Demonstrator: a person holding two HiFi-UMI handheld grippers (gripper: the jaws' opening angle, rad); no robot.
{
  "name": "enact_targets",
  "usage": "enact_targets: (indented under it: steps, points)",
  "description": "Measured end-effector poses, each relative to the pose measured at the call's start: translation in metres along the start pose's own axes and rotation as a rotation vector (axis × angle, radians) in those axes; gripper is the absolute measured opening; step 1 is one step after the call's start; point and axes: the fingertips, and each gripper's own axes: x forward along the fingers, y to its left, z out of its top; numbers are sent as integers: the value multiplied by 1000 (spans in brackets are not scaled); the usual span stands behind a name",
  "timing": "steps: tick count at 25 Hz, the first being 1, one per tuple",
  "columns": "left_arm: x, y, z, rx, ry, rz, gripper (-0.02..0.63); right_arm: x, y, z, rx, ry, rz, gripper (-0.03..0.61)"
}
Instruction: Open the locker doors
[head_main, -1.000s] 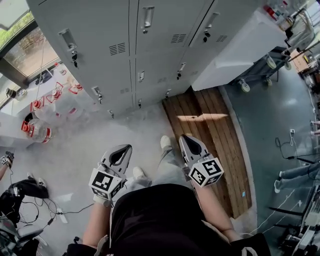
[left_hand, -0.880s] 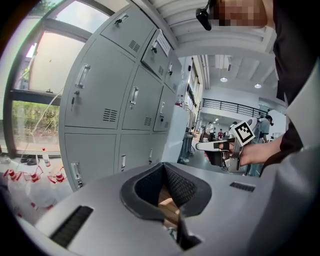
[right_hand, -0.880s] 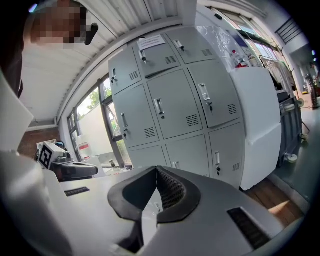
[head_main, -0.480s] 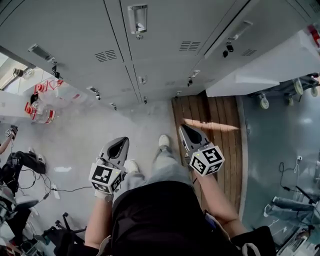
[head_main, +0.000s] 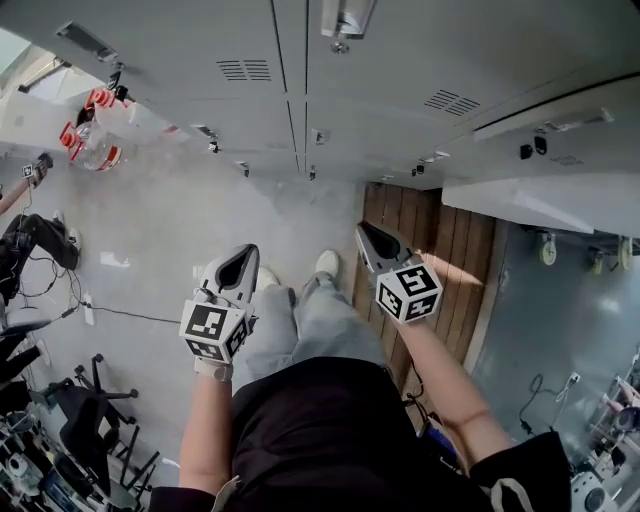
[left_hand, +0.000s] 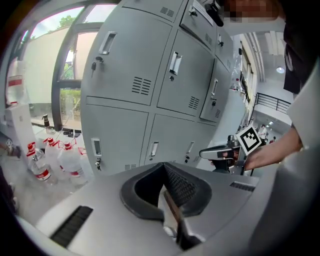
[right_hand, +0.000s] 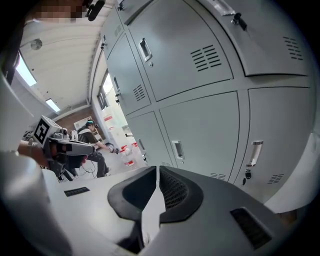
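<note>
A bank of grey lockers (head_main: 400, 60) fills the top of the head view, with its doors closed in front of me. Each door has a recessed handle (head_main: 342, 20) and a louvred vent. My left gripper (head_main: 240, 258) is shut and empty, pointing at the lockers from well short of them. My right gripper (head_main: 364, 232) is shut too, with nothing in it, and is held level with the left. In the left gripper view the shut jaws (left_hand: 164, 166) face a lower door handle (left_hand: 154, 149). In the right gripper view the jaws (right_hand: 157, 169) face another lower handle (right_hand: 177, 149).
Water bottles (head_main: 95, 140) stand on the floor left of the lockers. Wooden planks (head_main: 430, 240) lie on the floor at the right, beside a wheeled cart (head_main: 580, 250). Cables and chairs (head_main: 60, 400) crowd the left. A seated person (right_hand: 92, 135) is behind the left gripper.
The lockers have come closer and slid rightward across the head view as the person turned and stepped in. Both grippers stay shut, side by side, and now point a little lower.
</note>
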Motion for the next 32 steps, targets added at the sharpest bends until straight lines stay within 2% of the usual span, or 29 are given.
enact_targets:
  steps: [4, 8, 14, 19, 25, 32]
  points:
    - [0, 20, -18, -77, 7, 37, 17, 36, -2, -16, -25, 44, 1, 29]
    - [-1, 42, -42, -95, 14, 56, 17, 75, -1, -41, -46, 81, -18, 31]
    - [0, 73, -92, -171, 37, 81, 17, 132, -13, -82, -66, 125, -80, 56]
    - [10, 94, -133, -204, 58, 74, 17, 183, -33, -117, -44, 148, -143, 123]
    - [23, 118, -183, -258, 88, 60, 17, 243, -50, -173, -39, 213, -181, 172]
    - [39, 150, -230, -345, 81, 113, 17, 306, -76, -238, -44, 253, -196, 263]
